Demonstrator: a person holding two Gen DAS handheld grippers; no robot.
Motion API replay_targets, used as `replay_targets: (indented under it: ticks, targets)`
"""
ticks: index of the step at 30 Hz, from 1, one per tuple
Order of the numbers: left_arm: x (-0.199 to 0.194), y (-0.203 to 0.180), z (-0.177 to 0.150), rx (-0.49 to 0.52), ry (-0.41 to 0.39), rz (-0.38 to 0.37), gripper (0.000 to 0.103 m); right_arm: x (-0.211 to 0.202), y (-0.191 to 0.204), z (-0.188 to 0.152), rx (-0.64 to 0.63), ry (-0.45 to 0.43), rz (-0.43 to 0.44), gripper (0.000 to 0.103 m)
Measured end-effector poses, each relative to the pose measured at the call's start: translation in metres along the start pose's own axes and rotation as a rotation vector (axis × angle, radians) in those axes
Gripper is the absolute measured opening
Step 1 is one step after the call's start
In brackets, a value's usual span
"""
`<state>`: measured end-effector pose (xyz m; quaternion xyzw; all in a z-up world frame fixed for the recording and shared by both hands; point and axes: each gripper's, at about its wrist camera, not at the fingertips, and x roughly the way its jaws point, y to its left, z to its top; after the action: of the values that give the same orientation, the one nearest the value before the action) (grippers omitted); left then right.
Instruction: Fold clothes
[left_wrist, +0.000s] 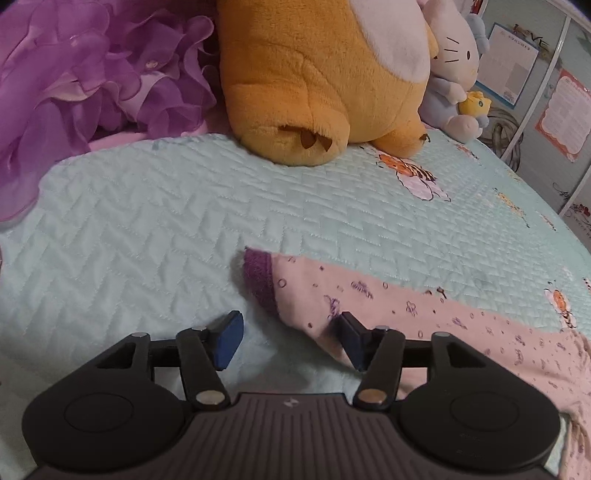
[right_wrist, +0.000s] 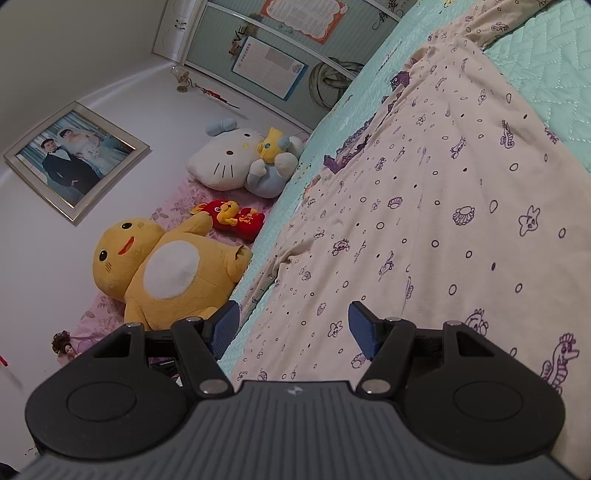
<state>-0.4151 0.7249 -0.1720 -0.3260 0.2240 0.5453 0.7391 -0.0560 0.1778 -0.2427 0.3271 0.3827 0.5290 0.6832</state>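
Closest to us, left gripper hangs released over the bedspread, nothing pinched; its right pad overlaps the sleeve edge just behind the purple cuff. Right gripper also released, low over the garment body, spread flat along the bed. Risk: we close left on a thin edge, grab quilt with it, and the fold drags. Further back, the yellow plush crowds the sleeve's swing.

Four plush toys, one garment
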Motion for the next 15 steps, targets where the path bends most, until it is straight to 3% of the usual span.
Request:
replay_targets:
  ticks: [1,2,3,8,11,12,15]
  targets:
    - [0.003,-0.005,0.002,0.019,-0.008,0.006,0.053,0.0,0.0,0.0,0.0,0.0,0.0,0.065]
    - [0.007,-0.01,0.005,0.039,-0.017,0.013,0.017,0.0,0.0,0.0,0.0,0.0,0.0,0.065]
    - [0.01,-0.015,0.007,0.057,-0.025,0.019,0.008,0.0,0.0,0.0,0.0,0.0,-0.001,0.065]
    - [0.007,-0.022,0.036,0.031,-0.075,0.019,0.009,0.0,0.0,0.0,0.002,-0.001,0.001,0.065]
    - [0.003,-0.022,0.047,-0.001,-0.089,0.023,0.024,-0.002,-0.002,0.0,0.014,-0.006,0.011,0.065]
    - [0.003,-0.022,0.043,-0.001,-0.074,0.042,0.041,-0.001,-0.002,0.0,0.017,-0.008,0.014,0.065]
    - [0.002,-0.013,0.021,0.013,-0.026,0.052,0.049,-0.002,-0.003,0.001,0.024,-0.011,0.02,0.065]
